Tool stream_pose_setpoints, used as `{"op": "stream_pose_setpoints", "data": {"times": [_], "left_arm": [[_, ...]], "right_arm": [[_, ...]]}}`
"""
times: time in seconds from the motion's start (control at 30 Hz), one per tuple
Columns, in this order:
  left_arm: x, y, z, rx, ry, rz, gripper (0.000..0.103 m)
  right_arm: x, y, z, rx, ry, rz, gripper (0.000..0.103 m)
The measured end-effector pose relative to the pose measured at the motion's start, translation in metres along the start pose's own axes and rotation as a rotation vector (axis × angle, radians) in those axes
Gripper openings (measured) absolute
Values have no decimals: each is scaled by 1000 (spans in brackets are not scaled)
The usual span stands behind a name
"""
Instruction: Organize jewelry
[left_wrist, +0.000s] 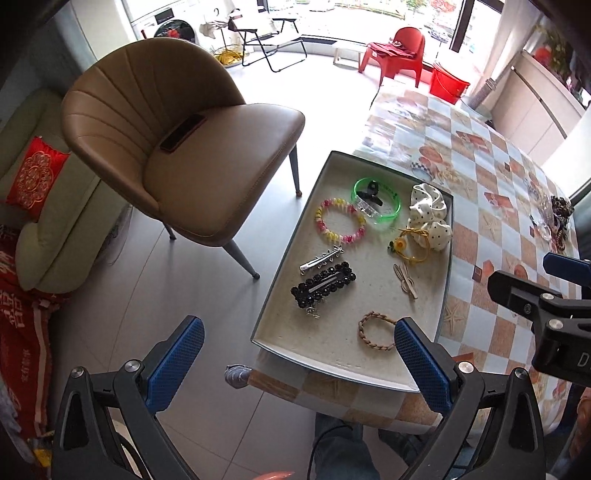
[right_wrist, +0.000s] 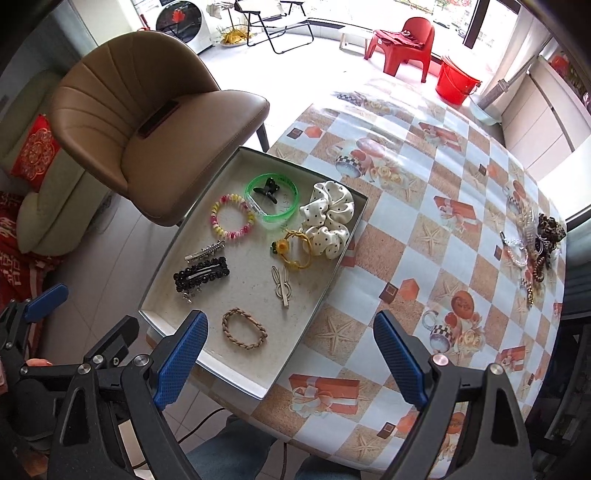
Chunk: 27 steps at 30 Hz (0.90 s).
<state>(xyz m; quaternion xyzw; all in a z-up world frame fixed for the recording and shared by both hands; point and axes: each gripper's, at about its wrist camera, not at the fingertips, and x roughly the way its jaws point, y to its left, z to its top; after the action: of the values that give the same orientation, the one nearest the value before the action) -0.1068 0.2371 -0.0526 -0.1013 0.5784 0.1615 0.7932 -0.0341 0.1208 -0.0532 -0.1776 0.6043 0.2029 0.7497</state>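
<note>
Both claws hang high above the worktop, empty. The left claw has its blue pads spread wide with nothing between them; the right claw stands equally wide apart and grips nothing.

The landmark is the shallow tray at the near left corner of the worktop, its left part jutting past the edge over the floor. Inside it, the braided brown bracelet lies nearest the person. Beyond that sit the black beaded hair clip and the silver spiked clip on the tray's left side, and a pale bow-shaped clip toward its right. Farther back are the pink-and-yellow bead bracelet, the green bangle with a black claw clip lying on it, a yellow flower hair tie and the white polka-dot scrunchie against the tray's right wall.

Well away from the tray, at the worktop's far right edge, a small heap of unsorted pieces waits: a leopard-print scrunchie, a bead string and others too tangled to name.

The chief risk is likely the tray itself: an off-centre press on its overhanging part could tip it and spill everything. The heap is tangled, so one pinch may drag several pieces along or drop one off the nearby edge. Thin clips lying flat may slip from wide pads.
</note>
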Motion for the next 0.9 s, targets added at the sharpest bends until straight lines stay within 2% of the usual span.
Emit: {"op": "stream_pose_setpoints", "data": {"times": [0.9], "left_arm": [[-7, -5, -2, -12, 0, 18, 103]], "right_arm": [[-5, -2, 2, -30, -1, 7, 93]]}}
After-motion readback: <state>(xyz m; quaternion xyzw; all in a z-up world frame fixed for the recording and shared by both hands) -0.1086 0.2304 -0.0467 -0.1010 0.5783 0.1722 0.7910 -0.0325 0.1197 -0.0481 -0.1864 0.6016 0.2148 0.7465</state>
